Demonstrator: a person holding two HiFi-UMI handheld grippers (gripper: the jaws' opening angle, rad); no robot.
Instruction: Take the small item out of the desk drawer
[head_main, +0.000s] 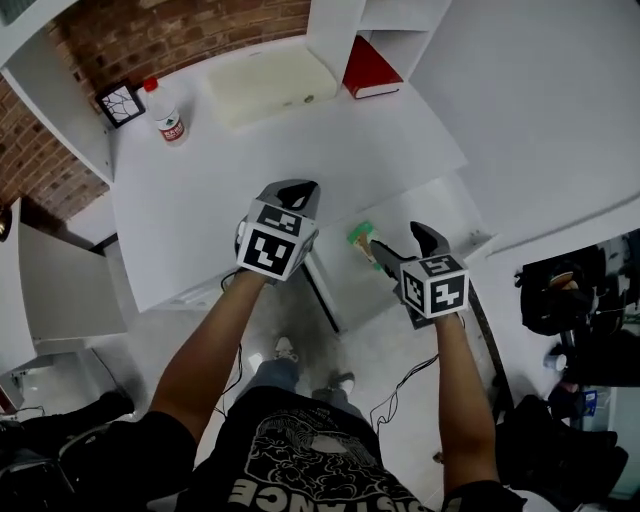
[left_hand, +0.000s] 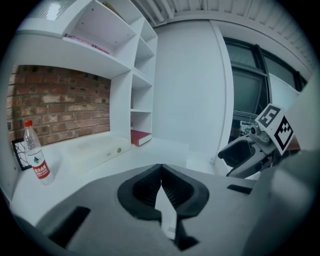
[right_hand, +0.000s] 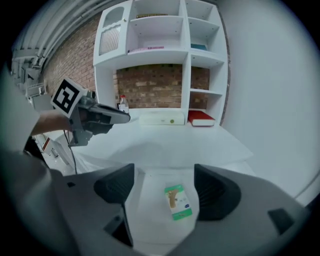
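Note:
A small green and white packet (head_main: 360, 234) lies flat on the floor of the open white desk drawer (head_main: 443, 208). In the right gripper view the packet (right_hand: 178, 202) sits just ahead of and between the wide-apart jaws of my right gripper (right_hand: 162, 187), and nothing touches it. In the head view my right gripper (head_main: 400, 241) hovers over the drawer, right beside the packet. My left gripper (head_main: 296, 190) is shut and empty, held over the desk's front edge left of the drawer; its jaws (left_hand: 161, 172) meet tip to tip.
On the desk's back stand a water bottle (head_main: 168, 115), a small framed picture (head_main: 120, 103), a flat white box (head_main: 270, 85) and a red book (head_main: 370, 70) in the shelf unit. Cables trail on the floor below by the person's feet.

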